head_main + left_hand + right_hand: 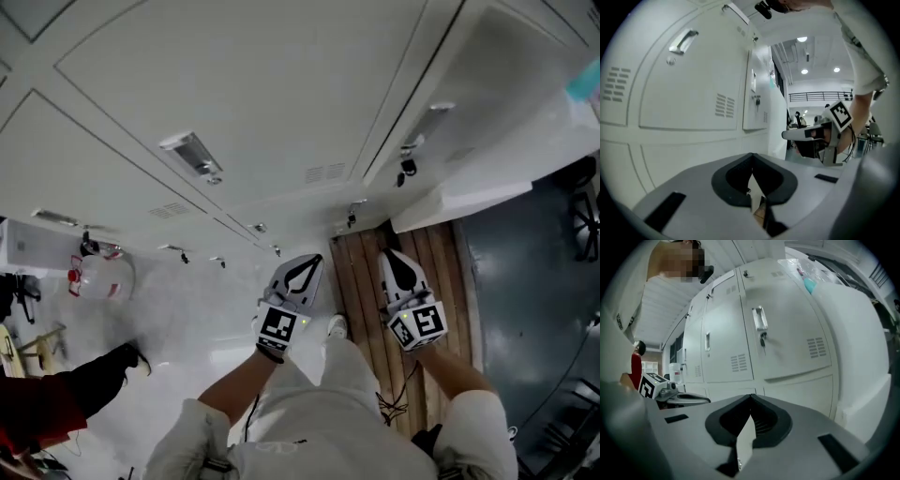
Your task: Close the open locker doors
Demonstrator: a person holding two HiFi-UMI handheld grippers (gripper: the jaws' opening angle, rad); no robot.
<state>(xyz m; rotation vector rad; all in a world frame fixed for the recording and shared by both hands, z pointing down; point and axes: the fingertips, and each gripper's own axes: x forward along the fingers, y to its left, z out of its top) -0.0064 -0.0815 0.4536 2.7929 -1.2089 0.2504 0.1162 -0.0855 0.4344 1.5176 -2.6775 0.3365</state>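
Pale floor underfoot, with a slatted wooden strip (370, 291) running from the feet to the foot of a white locker bank (234, 112). Nearest in: left gripper (307, 264) and right gripper (394, 261), side by side and apart, each with jaws pressed fully together on nothing, pointed roughly level at the lockers. Probably carried shut for pushing a door with blunt closed tips rather than pinching. No contact with any door yet. Next out: doors straight ahead flush and shut by the look of them, the nearest with a bar handle (759, 317) and a key (762, 339) hanging in the lock. That detail is plain in the right gripper view and foreshortened almost to nothing from the head. Also clear from the right gripper: a teal item (810, 284) in clear wrapping on top of the bank. Given by the left gripper view and no other: one door (757, 89) further along the row, standing out from the face, apparently ajar. Likely the one left to close, though the angle is hard to judge. Head view good for the spacing of the two grippers and the stance before the bank, poor for telling open from shut. Farthest: lit hall with ceiling lamps (802, 39) and a railing beyond the end of the row.
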